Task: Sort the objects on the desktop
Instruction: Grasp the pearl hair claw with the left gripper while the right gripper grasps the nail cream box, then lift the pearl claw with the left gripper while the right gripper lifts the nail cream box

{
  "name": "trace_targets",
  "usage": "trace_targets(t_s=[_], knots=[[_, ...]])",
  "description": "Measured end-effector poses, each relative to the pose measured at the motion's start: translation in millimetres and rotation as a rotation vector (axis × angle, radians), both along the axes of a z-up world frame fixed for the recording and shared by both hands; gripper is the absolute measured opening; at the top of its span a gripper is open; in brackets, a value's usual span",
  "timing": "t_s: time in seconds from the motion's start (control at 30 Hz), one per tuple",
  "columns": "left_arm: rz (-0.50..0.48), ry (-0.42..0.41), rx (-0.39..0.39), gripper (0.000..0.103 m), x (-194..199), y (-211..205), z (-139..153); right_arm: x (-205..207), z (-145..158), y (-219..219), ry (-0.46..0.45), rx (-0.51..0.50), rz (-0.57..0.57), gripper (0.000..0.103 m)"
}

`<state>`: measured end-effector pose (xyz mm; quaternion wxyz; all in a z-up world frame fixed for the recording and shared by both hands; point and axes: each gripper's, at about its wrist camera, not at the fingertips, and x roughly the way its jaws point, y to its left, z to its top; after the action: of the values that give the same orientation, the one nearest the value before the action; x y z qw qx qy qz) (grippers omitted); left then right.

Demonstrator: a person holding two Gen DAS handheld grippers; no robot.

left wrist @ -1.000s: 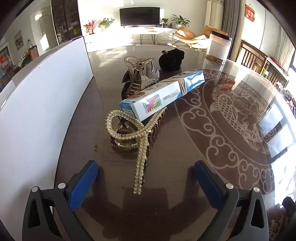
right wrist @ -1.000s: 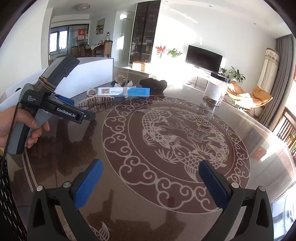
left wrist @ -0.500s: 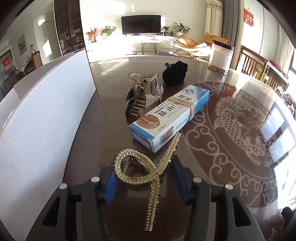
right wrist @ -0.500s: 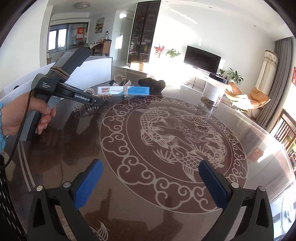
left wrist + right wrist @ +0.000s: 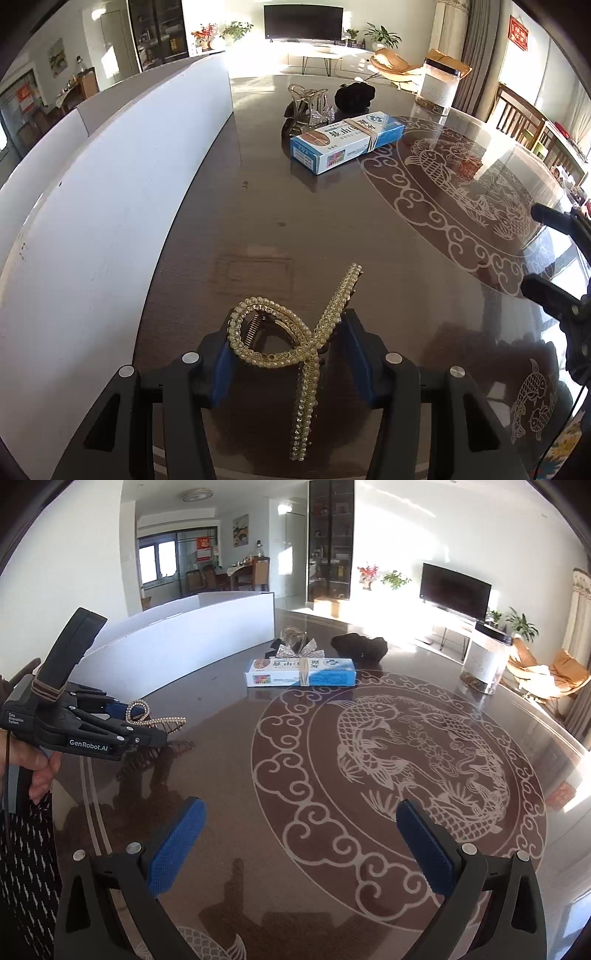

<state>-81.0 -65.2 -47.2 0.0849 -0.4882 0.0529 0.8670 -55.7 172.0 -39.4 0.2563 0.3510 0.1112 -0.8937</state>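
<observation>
Lifted away from the box, the looped pearl clip [image 5: 295, 345] sits clamped in left fingers [image 5: 356, 354]; right fingers [image 5: 424, 843] gape.

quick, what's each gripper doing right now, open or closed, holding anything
Left gripper: closed on the pearl hair clip, lifted off the table.
Right gripper: open, holding nothing.

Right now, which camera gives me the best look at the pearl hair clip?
Left wrist: the pearl hair clip fills the foreground, clamped in the left gripper. Right wrist shows it small, side-on, partly hidden by that gripper.
</observation>
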Motion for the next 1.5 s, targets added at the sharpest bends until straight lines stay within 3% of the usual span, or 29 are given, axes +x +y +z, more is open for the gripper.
trace_targets(t_s=[0.07, 0.17, 0.3, 0.47, 0.6, 0.73, 0.83, 1.13, 1.2, 1.3, 1.37, 1.5], knots=[[0.01, 0.008, -0.004, 0.053, -4.1, -2.6, -1.0, -37.9, 8.1, -18.2, -0.021, 0.039, 0.042, 0.103], [0.021, 0.011, 0.006, 0.053, -5.6, -5.1, -1.4, -113.3, 24.3, -44.4, -0.077, 0.003, 0.1, 0.103], [0.027, 0.008, 0.02, 0.053, -8.7, -7.1, -1.6, -216.8, 23.7, -79.0, -0.238, -0.058, 0.079, 0.103], [0.025, 0.003, 0.019, 0.053, -9.7, -10.3, -1.8, -273.5, -0.9, -116.1, -0.371, -0.042, 0.097, 0.103], [0.034, -0.002, 0.03, 0.053, -12.0, -13.0, -1.5, -269.2, -27.9, -128.4, -0.473, 0.044, 0.17, 0.103], [0.041, 0.001, 0.025, 0.053, -12.2, -11.7, -1.7, -234.2, -25.7, -123.4, -0.551, 0.07, 0.307, 0.103], [0.039, 0.011, 0.002, 0.053, -12.2, -7.2, -2.9, -207.8, -19.5, -119.8, -0.478, 0.175, 0.348, 0.103], [0.038, 0.05, -0.003, 0.053, -7.5, -5.5, -8.6, -196.9, -36.6, -147.7, -0.391, 0.213, 0.308, 0.103], [0.041, 0.05, 0.002, 0.053, -8.0, -7.9, -5.1, -193.6, -37.7, -151.0, -0.375, 0.233, 0.292, 0.097], [0.053, 0.053, 0.009, 0.053, -11.1, -7.4, -5.5, -185.2, -36.5, -146.4, -0.346, 0.248, 0.278, 0.078], [0.058, 0.058, 0.008, 0.053, -11.7, -5.7, -5.4, -180.2, -34.2, -139.4, -0.333, 0.238, 0.26, 0.055], [0.06, 0.066, 0.012, 0.053, -10.0, -6.2, -5.3, -166.2, -34.1, -121.4, -0.355, 0.174, 0.198, 0.047]])
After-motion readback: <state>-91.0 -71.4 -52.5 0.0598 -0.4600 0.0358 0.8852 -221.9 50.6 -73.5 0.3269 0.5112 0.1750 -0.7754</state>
